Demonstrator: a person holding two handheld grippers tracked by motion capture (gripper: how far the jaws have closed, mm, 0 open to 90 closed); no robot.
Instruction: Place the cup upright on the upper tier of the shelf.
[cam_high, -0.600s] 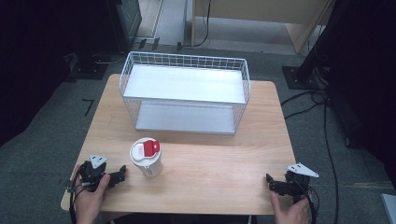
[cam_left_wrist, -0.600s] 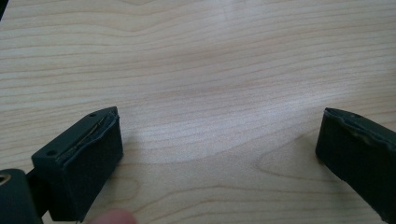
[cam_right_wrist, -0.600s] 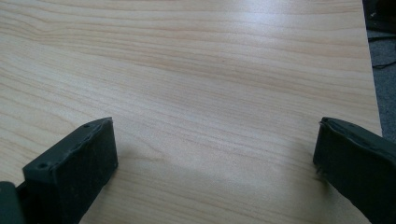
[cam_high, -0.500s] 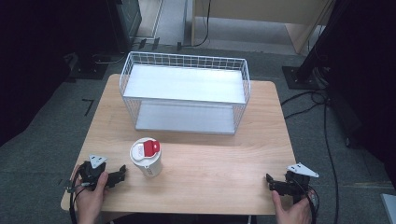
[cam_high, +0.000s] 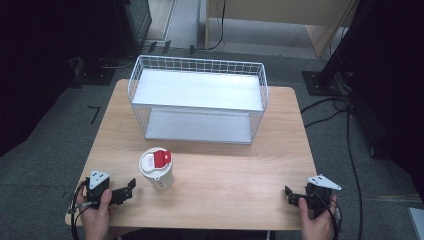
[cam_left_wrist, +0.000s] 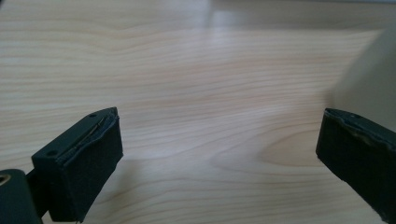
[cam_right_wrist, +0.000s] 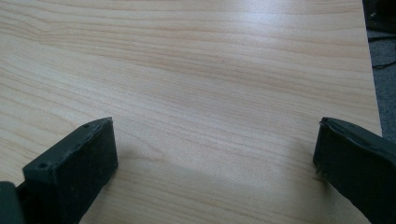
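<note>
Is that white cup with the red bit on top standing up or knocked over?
Upright. The high view shows the cup standing on the table, its round lid and red tab facing up.

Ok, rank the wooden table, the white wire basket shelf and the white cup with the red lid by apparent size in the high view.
1. Wooden table, largest.
2. White wire basket shelf, covering much of the table's far half.
3. White cup with the red lid, smallest, beside the left gripper.
</note>
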